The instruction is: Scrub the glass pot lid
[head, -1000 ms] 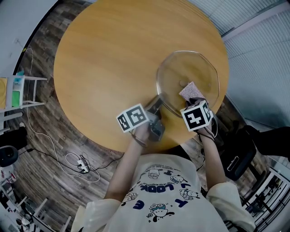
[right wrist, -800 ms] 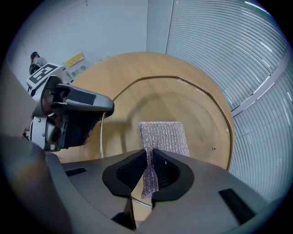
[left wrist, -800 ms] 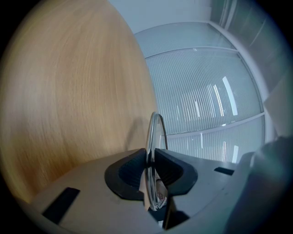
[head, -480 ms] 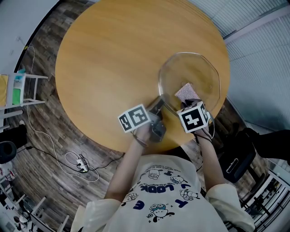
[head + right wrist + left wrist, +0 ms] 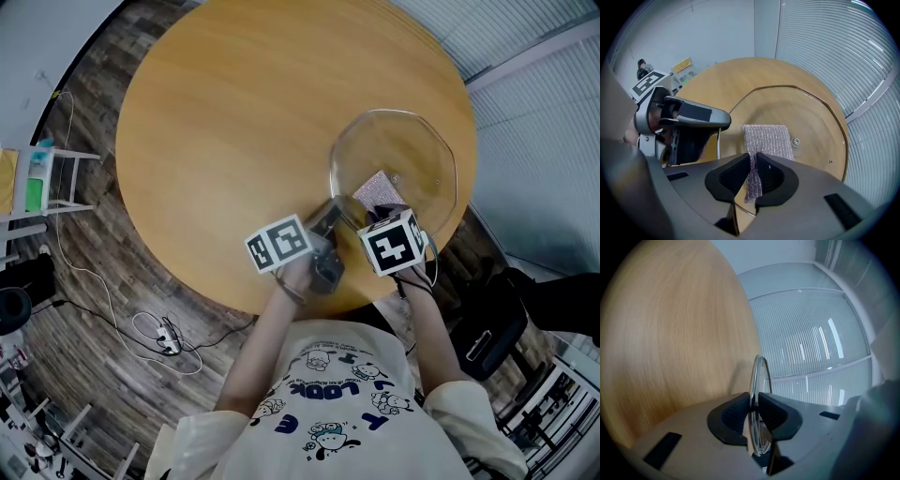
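We count one glass pot lid (image 5: 412, 150), clear, smooth and rounded with a thin rim, at the near right of one round table (image 5: 234, 122) of pale wood grain. Of our two grippers, the left gripper (image 5: 753, 404) is clamped on the lid's near left rim. The right gripper (image 5: 753, 161) pinches one silvery, knitted mesh cloth (image 5: 766, 136), rectangular, spread on the glass beside a small screw (image 5: 796, 141).

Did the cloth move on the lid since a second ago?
Yes. The cloth, pinched in the right gripper, slid left across the lid, toward the left gripper clamping its rim.
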Demonstrator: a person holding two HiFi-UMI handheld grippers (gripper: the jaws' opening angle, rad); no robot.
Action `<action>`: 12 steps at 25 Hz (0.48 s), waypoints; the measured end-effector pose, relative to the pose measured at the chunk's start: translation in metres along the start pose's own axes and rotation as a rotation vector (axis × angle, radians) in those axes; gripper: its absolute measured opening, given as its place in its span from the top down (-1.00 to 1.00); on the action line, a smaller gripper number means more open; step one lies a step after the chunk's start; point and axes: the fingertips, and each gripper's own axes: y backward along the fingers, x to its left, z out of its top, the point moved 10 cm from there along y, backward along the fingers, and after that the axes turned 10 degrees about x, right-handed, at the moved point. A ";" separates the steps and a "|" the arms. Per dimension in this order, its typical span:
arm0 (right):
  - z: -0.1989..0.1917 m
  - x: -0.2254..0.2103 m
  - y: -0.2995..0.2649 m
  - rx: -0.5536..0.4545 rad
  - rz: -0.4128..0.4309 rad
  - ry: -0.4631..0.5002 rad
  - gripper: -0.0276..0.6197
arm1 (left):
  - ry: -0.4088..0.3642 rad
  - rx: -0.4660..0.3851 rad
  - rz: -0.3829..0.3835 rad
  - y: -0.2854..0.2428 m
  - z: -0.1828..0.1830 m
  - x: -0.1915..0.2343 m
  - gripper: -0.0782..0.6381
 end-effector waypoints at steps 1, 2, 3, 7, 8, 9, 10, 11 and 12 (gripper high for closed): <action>0.002 0.001 0.000 -0.001 0.003 0.003 0.73 | 0.000 0.000 0.000 0.000 0.001 0.000 0.58; 0.003 0.002 0.001 -0.003 0.007 0.007 0.73 | -0.001 0.000 0.001 0.000 0.001 0.000 0.58; 0.004 0.002 0.001 -0.005 0.011 0.009 0.73 | -0.001 -0.001 0.001 0.000 0.001 -0.001 0.58; 0.007 0.005 0.000 -0.013 0.026 0.012 0.73 | 0.001 -0.004 0.001 -0.001 0.000 0.000 0.58; 0.008 0.005 0.000 -0.018 0.030 0.010 0.73 | 0.001 -0.004 0.001 -0.001 0.000 0.001 0.58; 0.010 0.005 0.000 -0.024 0.035 0.007 0.73 | 0.002 -0.005 0.001 -0.001 -0.001 0.001 0.58; 0.011 0.005 0.000 -0.030 0.041 0.003 0.73 | 0.002 -0.005 0.001 -0.001 -0.001 0.000 0.58; 0.012 0.005 -0.001 -0.035 0.047 0.000 0.73 | 0.003 -0.005 0.001 -0.001 -0.001 0.000 0.58; 0.014 0.005 -0.002 -0.040 0.051 -0.002 0.73 | 0.003 -0.006 0.001 -0.001 -0.001 0.000 0.58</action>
